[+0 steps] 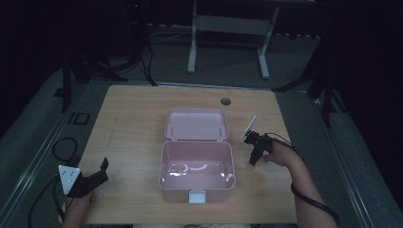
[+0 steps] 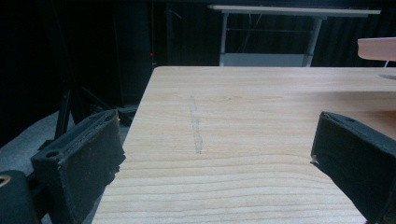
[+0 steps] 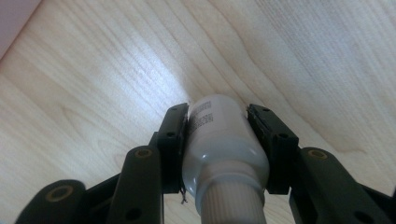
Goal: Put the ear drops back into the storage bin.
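— Where's the bottle (image 3: 223,140)?
— Clamped between the jaws of the right gripper (image 1: 254,151), just to the right of the box (image 1: 197,171). In the right gripper view the two black pads press on its white body from both sides, ribbed cap toward the camera, printed label facing up, the base pointing down at the table (image 1: 128,123).
— Is it touching the wood?
— I cannot tell; the base is hidden behind the body.
— And the box?
— Pink, open, mid-table, its lid (image 1: 196,124) lying back on the far side and a white latch (image 1: 197,196) at the near wall.
— The other hand?
— The left gripper (image 1: 97,174) is well to the left of the box, near the table's front left corner. Its jaws stand wide apart with nothing between them but bare wood.
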